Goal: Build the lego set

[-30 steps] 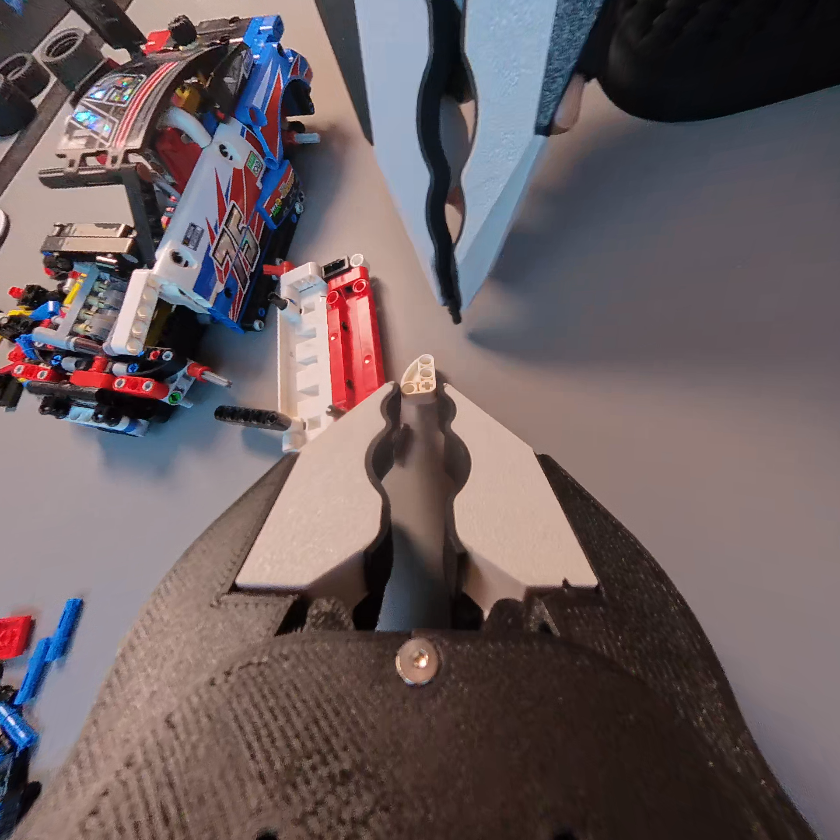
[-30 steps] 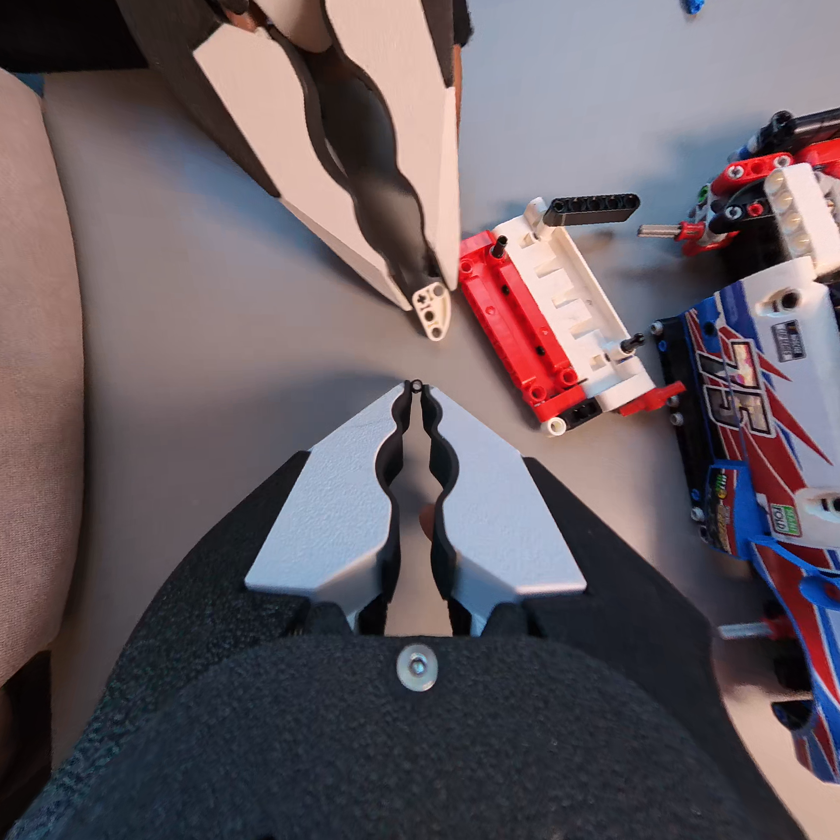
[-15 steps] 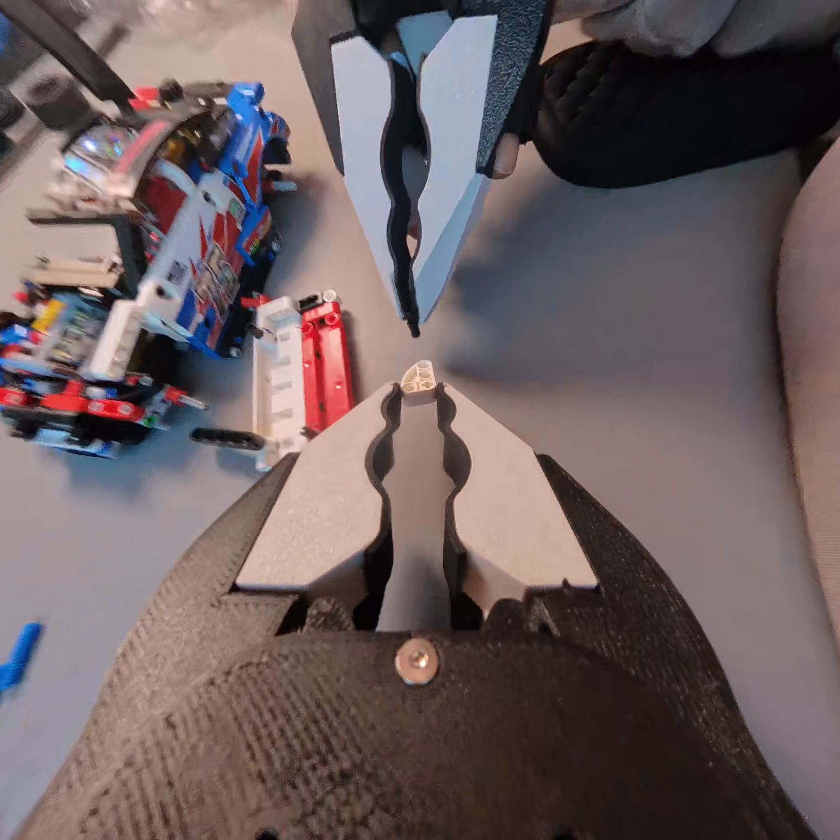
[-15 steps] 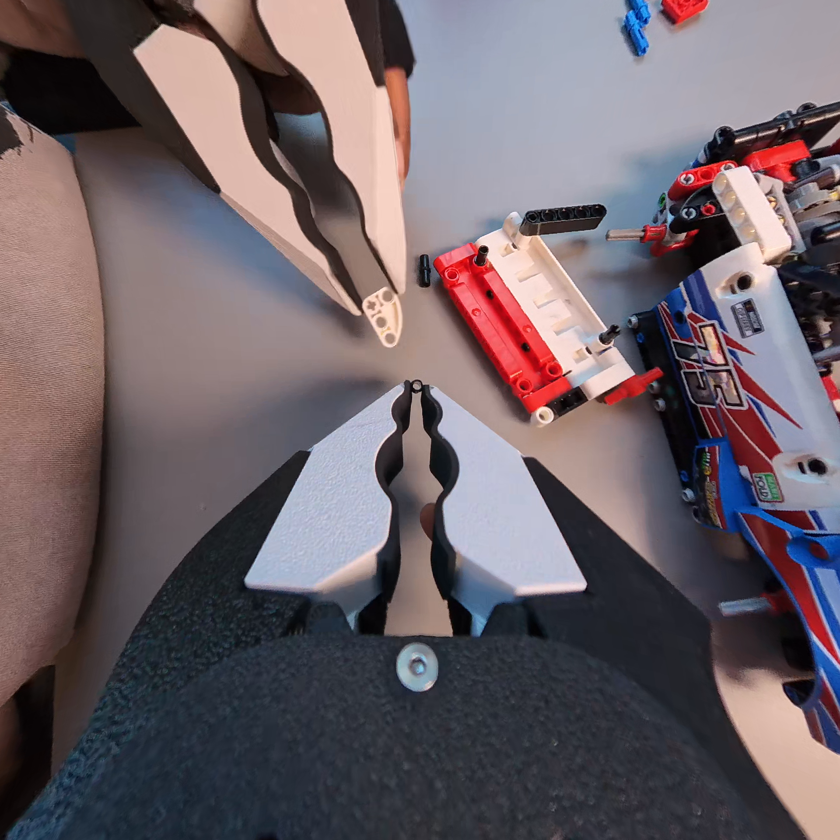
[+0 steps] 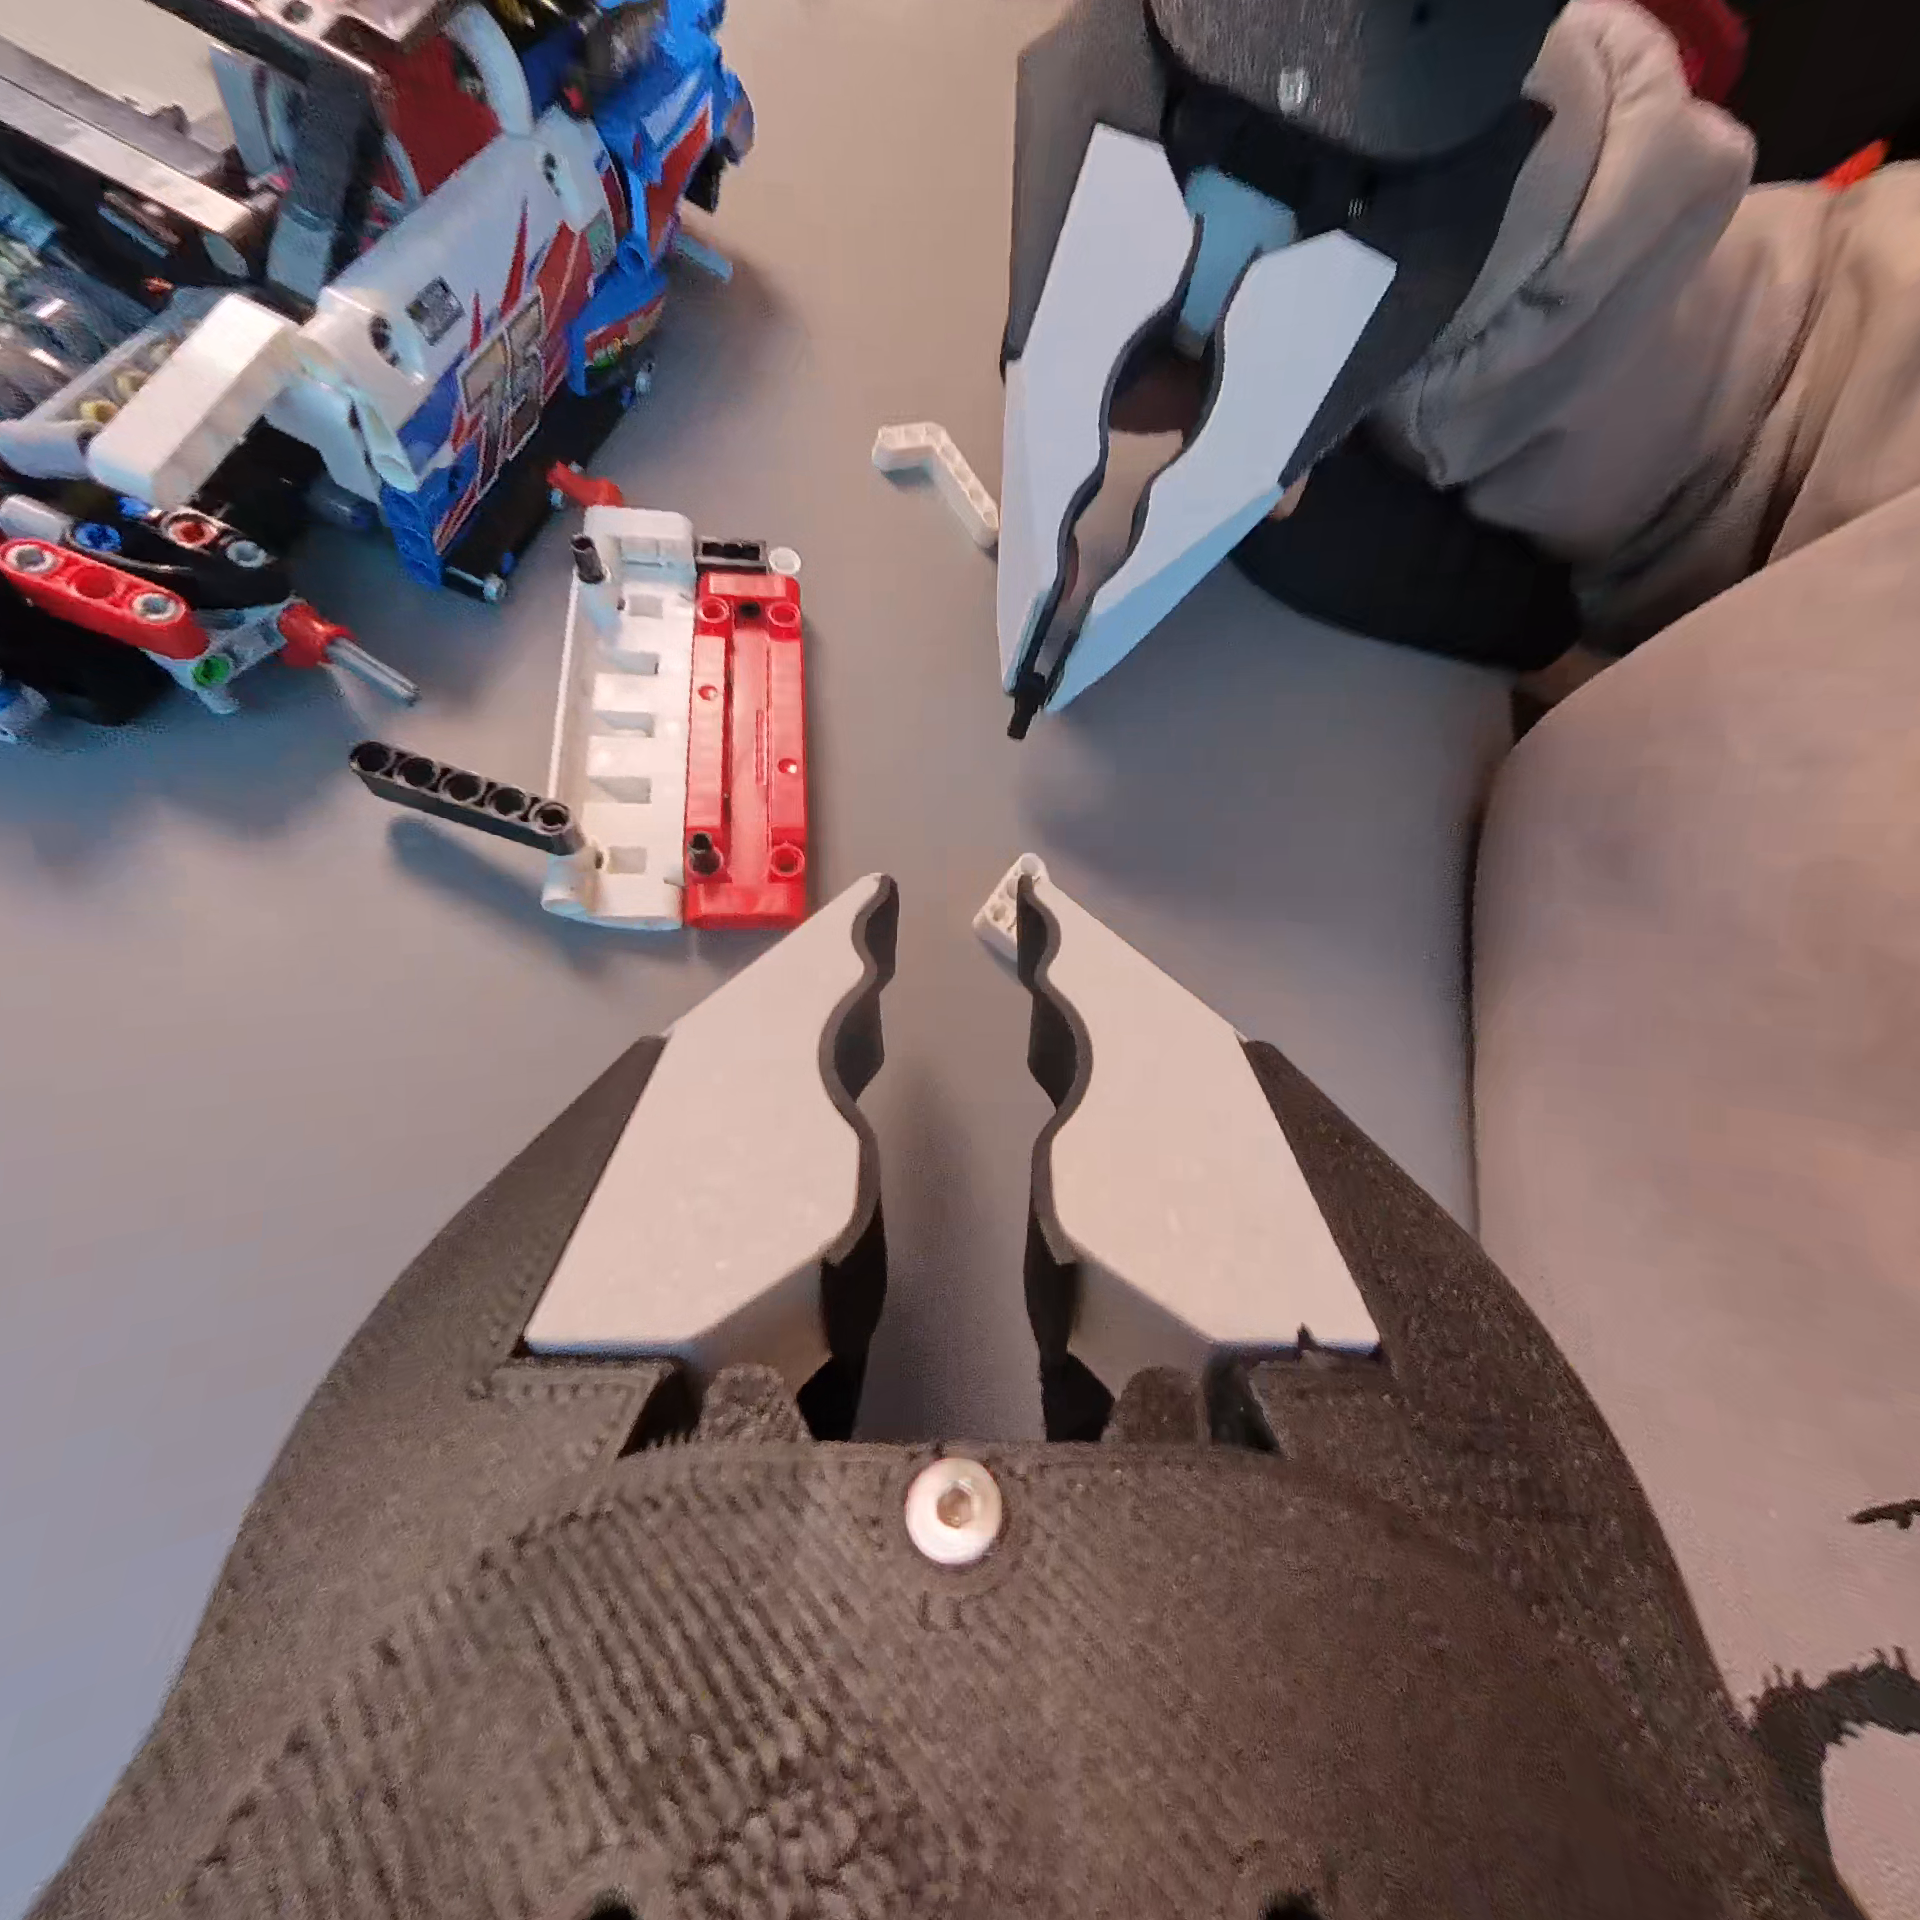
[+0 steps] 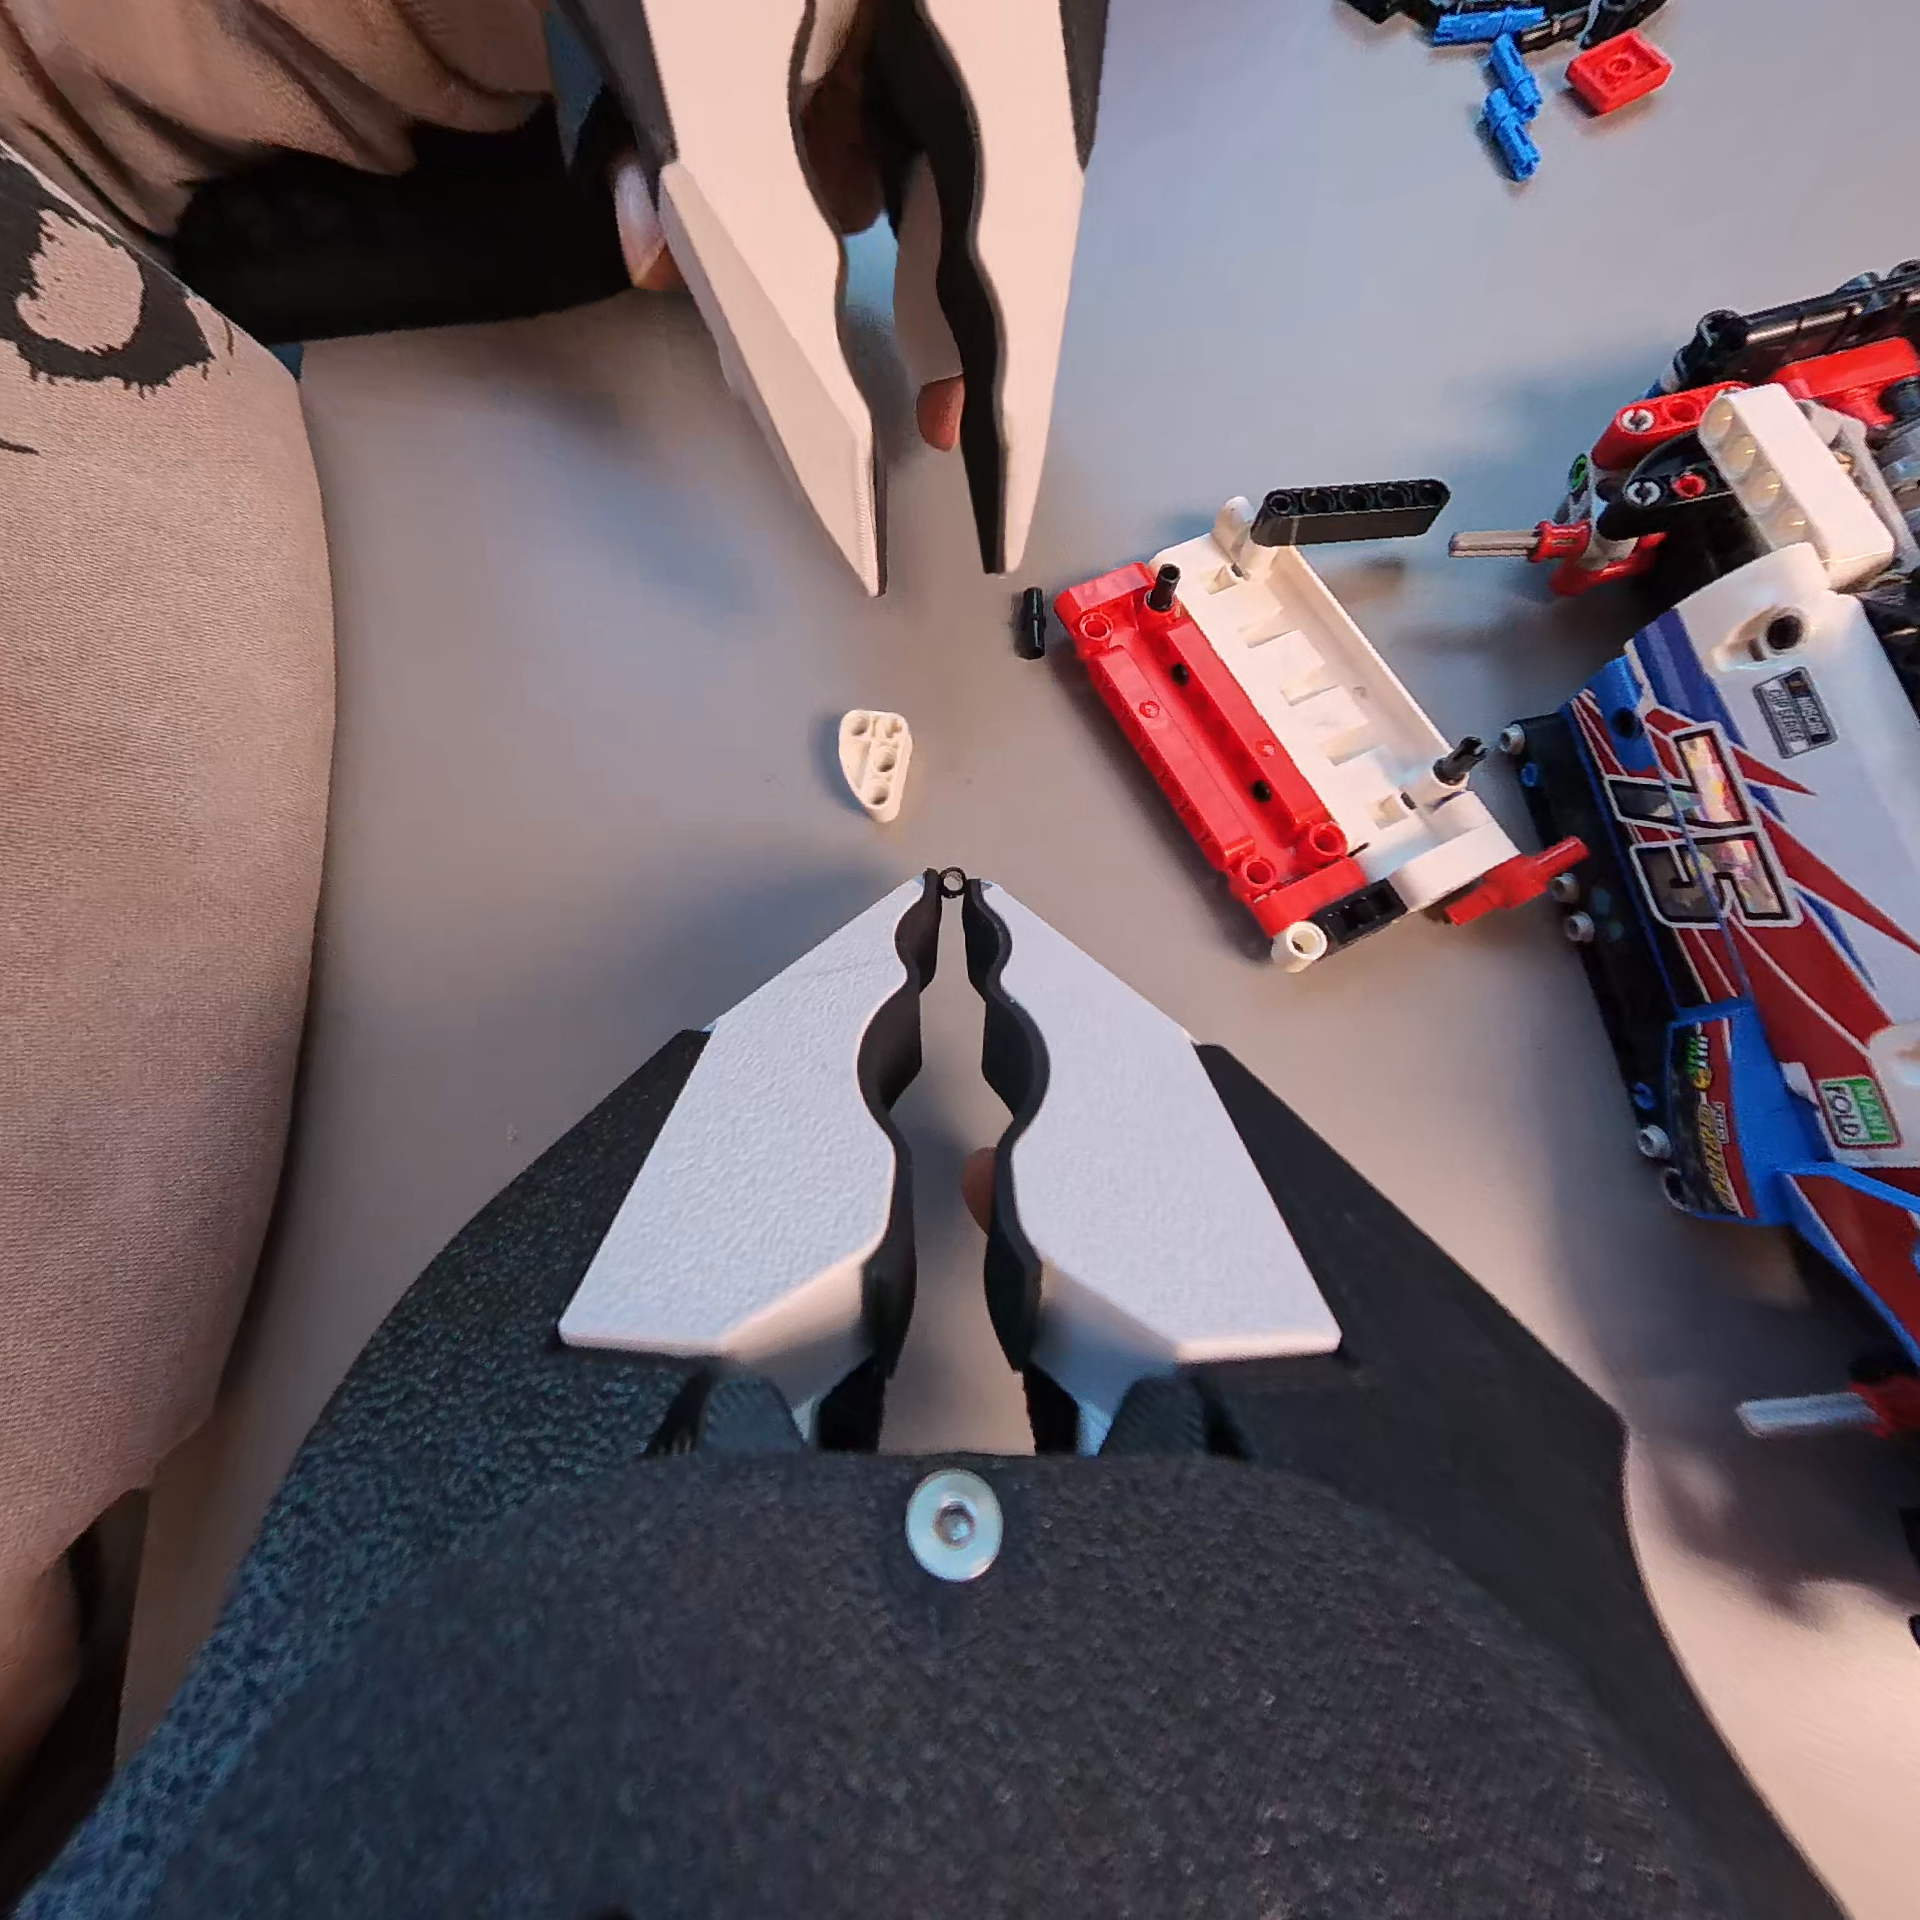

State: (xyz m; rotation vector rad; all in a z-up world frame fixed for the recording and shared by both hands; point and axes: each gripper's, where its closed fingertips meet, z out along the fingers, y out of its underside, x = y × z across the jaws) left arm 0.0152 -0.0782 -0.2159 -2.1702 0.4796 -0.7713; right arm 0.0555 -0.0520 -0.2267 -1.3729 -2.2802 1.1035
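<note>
My left gripper (image 5: 954, 894) is open and empty. A small white three-hole piece (image 5: 1000, 916) lies on the grey table by its right fingertip. In the right wrist view the piece (image 6: 876, 764) lies flat, apart from the left gripper (image 6: 935, 580) above it. My right gripper (image 6: 949, 883) is shut on a small black pin (image 6: 949, 880), just short of the white piece. It also shows in the left wrist view (image 5: 1029, 691), pin (image 5: 1020, 719) pointing down. A red and white panel assembly (image 5: 686, 727) (image 6: 1257, 748) lies to the side.
The blue, red and white race car (image 5: 468, 312) (image 6: 1766, 883) stands beyond the panel. A black beam (image 6: 1351, 509), a loose black pin (image 6: 1031, 623) and a white L beam (image 5: 935, 478) lie nearby. Blue pins (image 6: 1507, 104) sit far off. A person's beige sleeve (image 5: 1662, 935) borders the table. Tip to tip, the grippers are about 6 cm apart.
My left gripper has opened and let go of the white piece, which now lies on the table. My right gripper still holds the black pin and has drawn back a little.
</note>
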